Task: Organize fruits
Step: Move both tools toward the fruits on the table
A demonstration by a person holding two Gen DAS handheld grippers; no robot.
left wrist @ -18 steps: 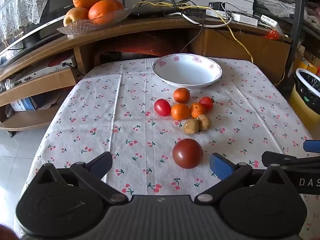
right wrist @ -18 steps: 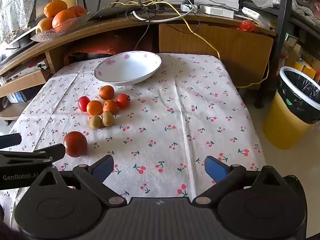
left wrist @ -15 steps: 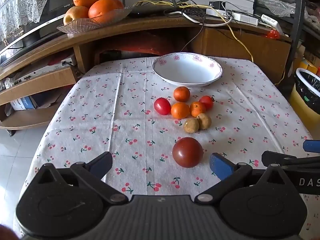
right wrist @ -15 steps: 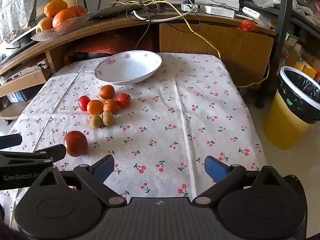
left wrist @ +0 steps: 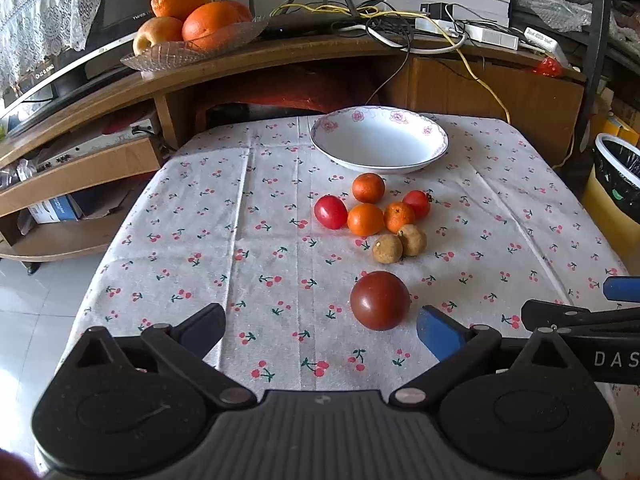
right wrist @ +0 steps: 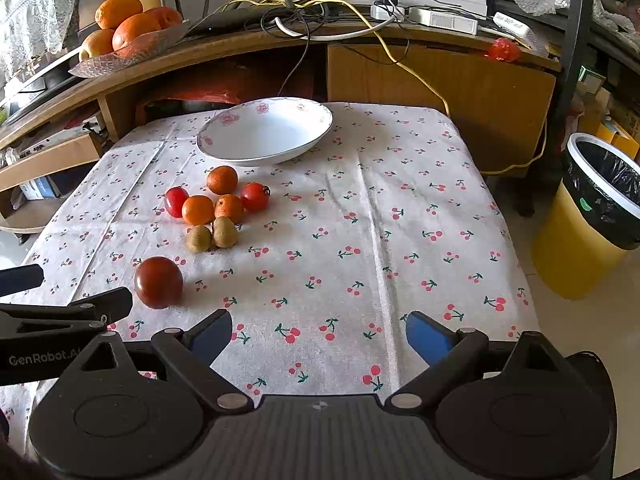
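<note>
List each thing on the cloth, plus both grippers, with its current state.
White floral-rimmed ceramic bowl: upright, empty.
Large dark red tomato: loose on the cloth, apart from the cluster.
Three small orange mandarins: clustered, outside the bowl.
Two small red tomatoes: flanking the mandarins.
Two brown round fruits: touching each other.
Left gripper: fingers open, empty.
Right gripper: fingers open, empty.

Bright daylight, sharp, fisheye-warped edges

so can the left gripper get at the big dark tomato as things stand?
Probably yes. The left gripper is open, and the big dark tomato sits apart from the other fruit, just ahead near its right finger, with only bare tablecloth between.
</note>
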